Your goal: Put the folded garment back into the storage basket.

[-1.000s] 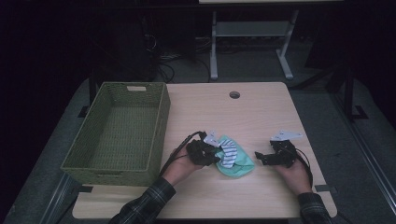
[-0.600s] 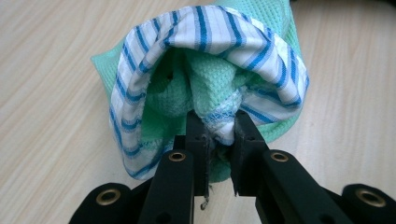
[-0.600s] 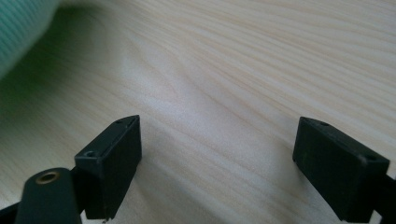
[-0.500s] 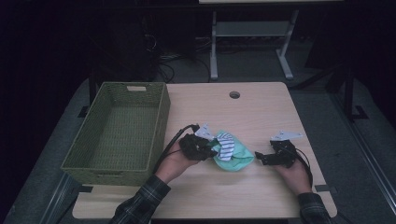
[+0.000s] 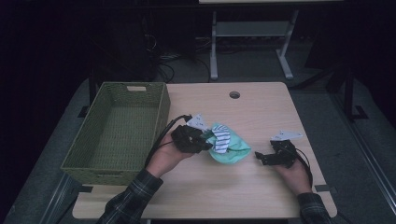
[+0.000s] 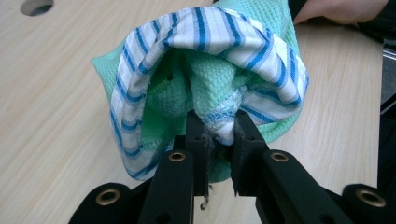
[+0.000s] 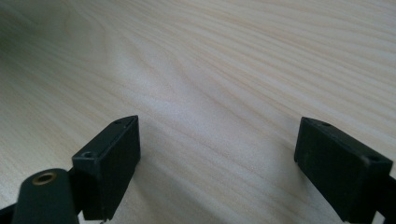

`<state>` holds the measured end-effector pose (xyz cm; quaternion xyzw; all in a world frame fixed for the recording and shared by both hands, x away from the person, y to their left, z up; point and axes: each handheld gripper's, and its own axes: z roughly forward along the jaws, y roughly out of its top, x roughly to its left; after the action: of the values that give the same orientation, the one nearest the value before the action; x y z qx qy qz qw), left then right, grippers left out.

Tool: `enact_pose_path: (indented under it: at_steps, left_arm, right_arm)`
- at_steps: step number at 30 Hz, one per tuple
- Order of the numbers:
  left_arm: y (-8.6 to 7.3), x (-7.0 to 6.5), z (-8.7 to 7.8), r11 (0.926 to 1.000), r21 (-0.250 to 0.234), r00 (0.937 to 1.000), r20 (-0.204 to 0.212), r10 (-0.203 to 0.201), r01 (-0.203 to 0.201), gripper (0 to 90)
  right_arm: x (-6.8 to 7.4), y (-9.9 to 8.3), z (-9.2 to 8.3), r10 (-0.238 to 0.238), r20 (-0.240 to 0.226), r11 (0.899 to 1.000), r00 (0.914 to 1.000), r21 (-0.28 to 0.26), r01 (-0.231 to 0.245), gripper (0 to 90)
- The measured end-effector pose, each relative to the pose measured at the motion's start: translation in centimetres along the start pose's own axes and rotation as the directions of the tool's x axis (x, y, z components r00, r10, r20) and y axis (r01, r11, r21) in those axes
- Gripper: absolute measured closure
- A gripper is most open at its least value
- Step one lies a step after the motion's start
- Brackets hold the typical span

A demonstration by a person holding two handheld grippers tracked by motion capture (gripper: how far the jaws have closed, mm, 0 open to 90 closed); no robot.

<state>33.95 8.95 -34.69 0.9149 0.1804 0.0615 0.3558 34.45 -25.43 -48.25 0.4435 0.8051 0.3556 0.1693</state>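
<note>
We see the cloth bundle (image 5: 228,144), green mesh with a blue-striped white piece wrapped over it, just right of the wicker basket (image 5: 116,133) on the table (image 5: 261,107). In the left gripper view the same cloth bundle (image 6: 210,79) has its bunched hem pinched tight between the left gripper (image 6: 218,135) jaws. In the high view the left gripper (image 5: 198,140) sits between basket and bundle. The right gripper (image 5: 268,157) rests well right of the basket, apart from the bundle. The right gripper (image 7: 217,154) has its jaws spread wide, nothing between them, bare tabletop beneath.
</note>
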Motion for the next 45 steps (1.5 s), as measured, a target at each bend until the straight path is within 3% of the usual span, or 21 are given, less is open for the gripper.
enact_pose_path:
  at_steps: [9, 25, 39, 45]
  left_arm:
    - [0.4, 0.9, -2.6, 0.9991, -0.032, 0.9992, -0.029, -0.028, 0.027, 79.1]
    - [-0.4, 2.9, -6.7, 0.9980, -0.027, 0.9932, -0.100, -0.060, 0.058, 79.1]
    - [-2.2, 4.6, -9.7, 0.9909, -0.053, 0.9791, -0.156, -0.131, 0.124, 79.1]
    - [-3.3, 5.2, -11.0, 0.9859, -0.048, 0.9648, -0.203, -0.167, 0.160, 79.0]
  right_arm:
    - [0.0, 0.0, 0.0, -0.003, 0.002, 1.000, 1.0000, -0.001, 0.003, 13.5]
    - [-0.1, 0.0, 0.1, -0.006, 0.003, 1.000, 1.0000, 0.004, 0.006, 11.4]
    - [0.0, 0.0, 0.1, -0.004, 0.001, 1.000, 1.0000, 0.007, 0.004, 9.9]
    - [0.0, 0.0, 0.1, -0.005, 0.001, 1.000, 1.0000, 0.009, 0.005, 9.8]
